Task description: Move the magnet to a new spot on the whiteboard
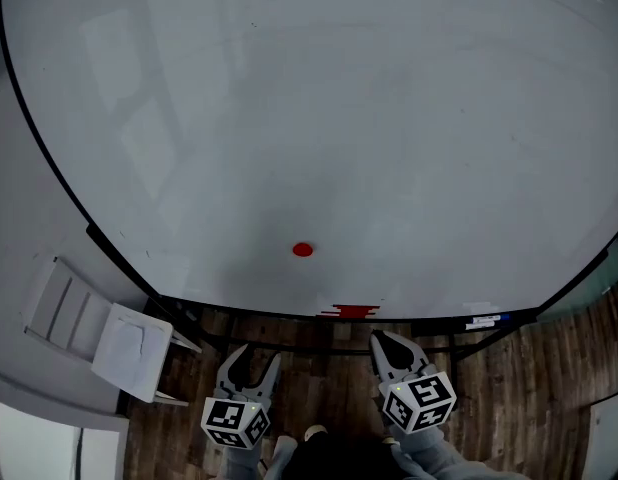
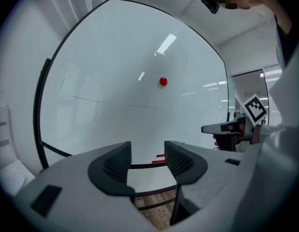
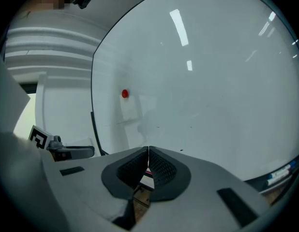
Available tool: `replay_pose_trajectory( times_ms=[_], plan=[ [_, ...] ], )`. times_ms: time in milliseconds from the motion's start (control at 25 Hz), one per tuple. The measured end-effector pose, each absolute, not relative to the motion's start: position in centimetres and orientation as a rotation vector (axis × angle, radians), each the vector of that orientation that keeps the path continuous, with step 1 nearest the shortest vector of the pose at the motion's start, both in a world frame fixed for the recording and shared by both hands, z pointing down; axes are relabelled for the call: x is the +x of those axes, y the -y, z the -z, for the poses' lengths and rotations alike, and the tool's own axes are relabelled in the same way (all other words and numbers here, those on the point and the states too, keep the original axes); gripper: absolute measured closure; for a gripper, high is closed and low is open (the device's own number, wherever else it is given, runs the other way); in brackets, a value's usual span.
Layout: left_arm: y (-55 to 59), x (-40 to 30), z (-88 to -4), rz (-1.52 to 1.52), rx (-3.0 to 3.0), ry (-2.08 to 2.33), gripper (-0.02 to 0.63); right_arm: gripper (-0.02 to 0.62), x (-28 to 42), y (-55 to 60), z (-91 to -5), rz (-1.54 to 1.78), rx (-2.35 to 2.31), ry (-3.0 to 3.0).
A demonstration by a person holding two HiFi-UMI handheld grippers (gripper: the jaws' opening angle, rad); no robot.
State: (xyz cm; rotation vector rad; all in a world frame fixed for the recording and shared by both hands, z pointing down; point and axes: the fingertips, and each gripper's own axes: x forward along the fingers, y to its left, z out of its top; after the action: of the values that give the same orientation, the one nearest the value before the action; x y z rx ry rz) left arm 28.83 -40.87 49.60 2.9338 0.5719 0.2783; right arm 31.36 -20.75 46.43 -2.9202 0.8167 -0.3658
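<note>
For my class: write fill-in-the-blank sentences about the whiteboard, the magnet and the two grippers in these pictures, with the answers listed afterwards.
The magnet on the whiteboard is ____ in colour.
The left gripper has its jaws ____, with nothing between them.
The right gripper has its jaws ____, holding nothing.
In the head view, both grippers sit ____ the whiteboard's bottom edge, away from the magnet.
Missing words: red; open; shut; below.

the whiteboard (image 1: pixel 409 118) carries a round red magnet (image 1: pixel 303 250) low on its face (near the bottom edge), while a red object (image 1: pixel 354 311) and a marker (image 1: pixel 484 321) lie on its ledge (image 1: pixel 429 321)
</note>
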Motion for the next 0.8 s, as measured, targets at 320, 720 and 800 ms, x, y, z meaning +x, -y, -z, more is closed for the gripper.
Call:
replay_pose_trajectory(
  times_ms=[320, 720, 800],
  plan=[
    [37.3, 29.9, -48.0, -0.215, 2.981, -0.647, 0.399, 0.568, 29.9, 16.8, -45.8, 0.321, -2.938, -0.728],
    [33.9, 32.1, -42.1, -0.035, 3.025, -0.672, 0.399, 0.568, 31.2, 15.2, -41.2, 0.149, -2.972, -0.75],
    [33.6, 32.7, -40.7, 0.007, 3.026, -0.673, 0.399, 0.568, 31.5, 15.5, -40.1, 0.112, -2.981, -0.767]
  ],
)
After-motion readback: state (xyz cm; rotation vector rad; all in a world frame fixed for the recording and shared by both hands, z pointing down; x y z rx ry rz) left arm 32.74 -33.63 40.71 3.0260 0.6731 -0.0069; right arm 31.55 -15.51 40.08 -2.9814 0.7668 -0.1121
